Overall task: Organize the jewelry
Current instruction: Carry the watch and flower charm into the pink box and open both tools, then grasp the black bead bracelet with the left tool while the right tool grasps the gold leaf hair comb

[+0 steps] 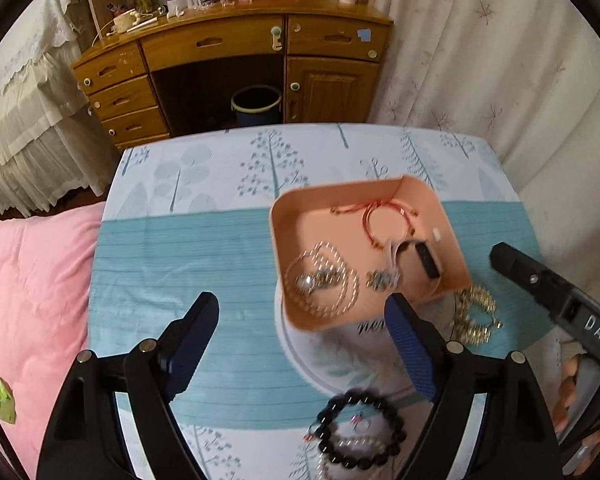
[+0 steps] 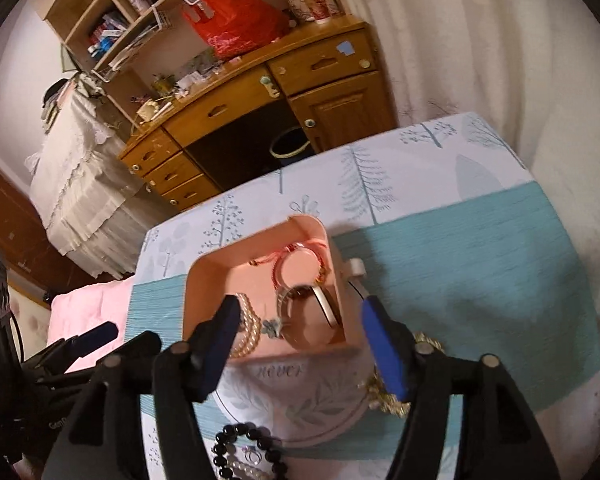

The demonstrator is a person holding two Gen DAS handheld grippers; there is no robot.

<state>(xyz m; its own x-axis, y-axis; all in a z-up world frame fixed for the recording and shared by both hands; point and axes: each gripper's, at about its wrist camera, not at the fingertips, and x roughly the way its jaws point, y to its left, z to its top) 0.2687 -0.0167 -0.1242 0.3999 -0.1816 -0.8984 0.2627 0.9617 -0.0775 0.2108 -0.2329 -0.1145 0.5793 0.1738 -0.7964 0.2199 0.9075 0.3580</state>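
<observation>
A pink open box (image 1: 456,240) (image 2: 204,280) sits on the table, partly over a round white lid (image 1: 340,356) (image 2: 300,404). Inside lie a red cord bracelet (image 1: 384,220) (image 2: 296,260), a pearl bracelet (image 1: 324,280) (image 2: 248,324), a flower charm (image 1: 380,280) and a watch (image 1: 424,260) (image 2: 320,300). A gold chain piece (image 1: 476,316) (image 2: 392,400) lies right of the box. A black bead bracelet (image 1: 360,428) (image 2: 244,452) lies near the front edge. My left gripper (image 1: 300,320) is open and empty, in front of the box. My right gripper (image 2: 296,320) is open and empty, just above the box's near side.
The table (image 1: 200,248) has a teal and white tree-print cloth. A pink quilt (image 1: 28,300) lies left of it. A wooden desk (image 1: 228,56) with a bin (image 1: 256,104) beneath stands behind. White curtains (image 1: 500,60) hang at the right.
</observation>
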